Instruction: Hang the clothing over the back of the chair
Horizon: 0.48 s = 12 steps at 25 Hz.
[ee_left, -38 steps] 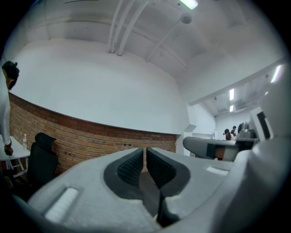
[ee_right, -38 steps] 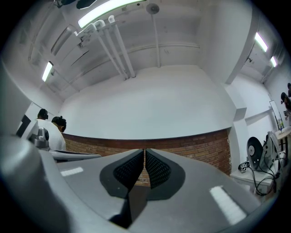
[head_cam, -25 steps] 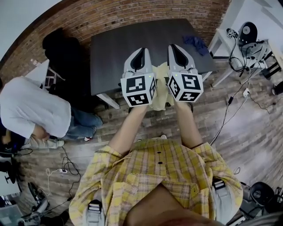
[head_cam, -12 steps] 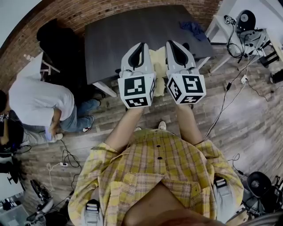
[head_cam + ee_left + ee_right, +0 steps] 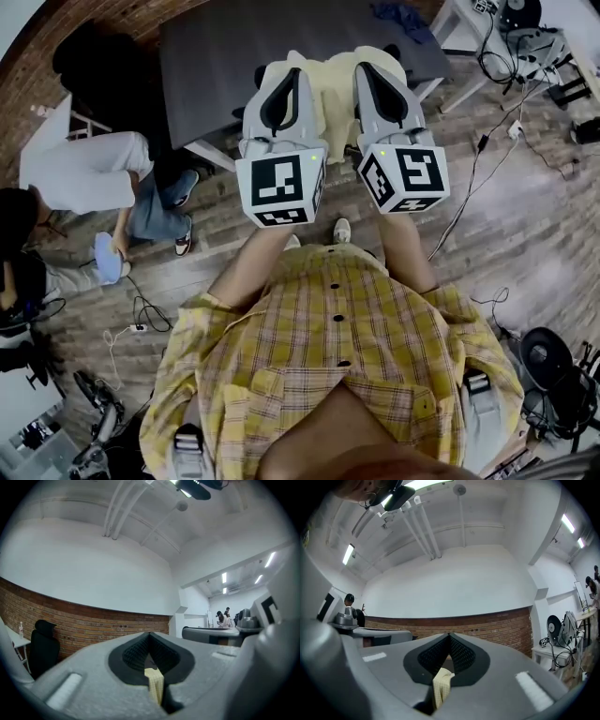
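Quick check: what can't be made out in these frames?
Chair: head view shows none clearly; left tool, right tool and yellow cloth cover the spot before the table.
Cloth's shape: both gripper views show only a pinched strip; tool bodies block the rest.
Cloth's lower edge: head view, behind the marker cubes.

Head view: most of the yellow clothing (image 5: 335,89) sits behind the left gripper (image 5: 284,70) and right gripper (image 5: 372,70), so its shape and whatever's under it are hidden. Each gripper view only shows a thin strip pinched in the jaws. The blue cloth (image 5: 401,13) gets cut off at the top edge. Far-off people (image 5: 225,618) are too tiny to read.
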### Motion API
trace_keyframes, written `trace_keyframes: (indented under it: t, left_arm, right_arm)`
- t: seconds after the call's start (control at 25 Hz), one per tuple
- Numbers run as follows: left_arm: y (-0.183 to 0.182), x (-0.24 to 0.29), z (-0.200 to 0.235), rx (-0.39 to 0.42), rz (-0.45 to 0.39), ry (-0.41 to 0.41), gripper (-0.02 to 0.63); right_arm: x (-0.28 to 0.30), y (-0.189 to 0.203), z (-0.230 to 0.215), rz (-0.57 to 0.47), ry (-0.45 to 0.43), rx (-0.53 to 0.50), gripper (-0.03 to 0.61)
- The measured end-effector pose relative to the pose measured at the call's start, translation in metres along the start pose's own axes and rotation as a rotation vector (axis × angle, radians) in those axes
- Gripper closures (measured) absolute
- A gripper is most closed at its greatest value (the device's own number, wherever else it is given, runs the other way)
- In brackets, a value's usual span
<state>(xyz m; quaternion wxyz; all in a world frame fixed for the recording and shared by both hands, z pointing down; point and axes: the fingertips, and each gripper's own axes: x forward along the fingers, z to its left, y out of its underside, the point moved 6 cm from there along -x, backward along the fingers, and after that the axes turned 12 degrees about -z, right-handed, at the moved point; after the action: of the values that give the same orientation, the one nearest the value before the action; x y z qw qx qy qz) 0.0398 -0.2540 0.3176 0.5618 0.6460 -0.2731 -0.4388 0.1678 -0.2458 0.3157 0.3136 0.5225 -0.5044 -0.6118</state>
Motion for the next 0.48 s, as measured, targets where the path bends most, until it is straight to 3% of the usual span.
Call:
trace_keyframes:
  t: [0.48]
  left_arm:
    - [0.017, -0.035, -0.014, 0.006, 0.042, 0.057, 0.615]
  right_arm:
    - [-0.036, 0.016, 0.023, 0.041, 0.014, 0.02, 0.583]
